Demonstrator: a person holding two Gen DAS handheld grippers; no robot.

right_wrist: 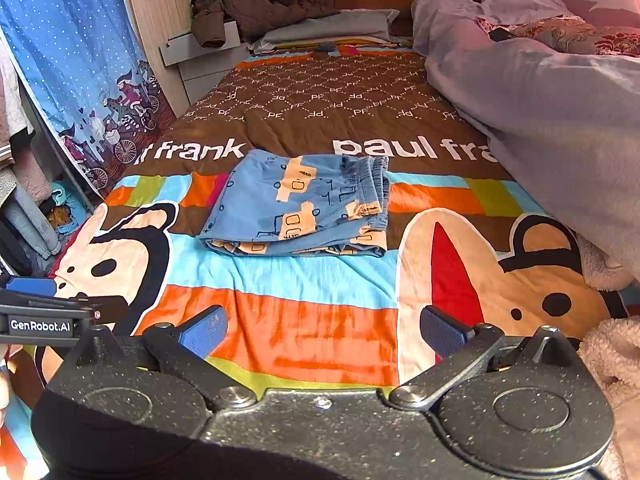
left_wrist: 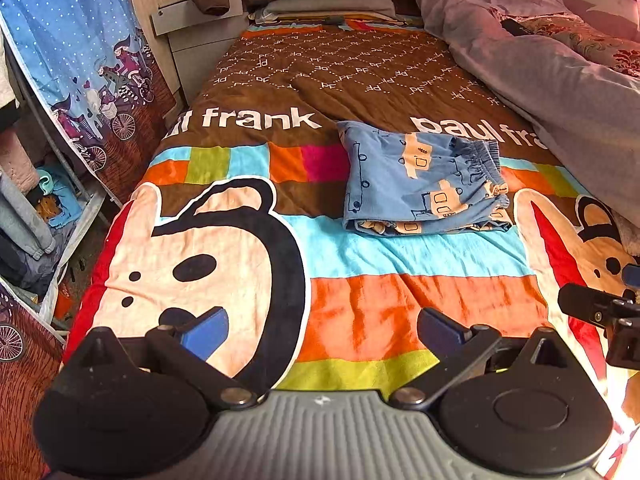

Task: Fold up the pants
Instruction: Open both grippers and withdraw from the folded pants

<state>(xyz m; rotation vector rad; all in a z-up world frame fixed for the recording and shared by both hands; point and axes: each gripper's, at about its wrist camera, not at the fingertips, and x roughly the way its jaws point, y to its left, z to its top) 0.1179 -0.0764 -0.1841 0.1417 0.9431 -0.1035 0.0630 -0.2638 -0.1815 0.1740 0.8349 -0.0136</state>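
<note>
The blue pants with a tan vehicle print lie folded into a compact rectangle on the colourful bedspread; the elastic waistband faces right. They also show in the right wrist view. My left gripper is open and empty, held above the bedspread well short of the pants. My right gripper is open and empty too, also short of the pants. Part of the right gripper shows at the right edge of the left view, and the left gripper at the left edge of the right view.
A grey duvet is bunched along the bed's right side. A brown jacket lies on the nightstand by the headboard. A blue printed curtain and hanging clothes stand left of the bed. A fluffy white fabric lies at bottom right.
</note>
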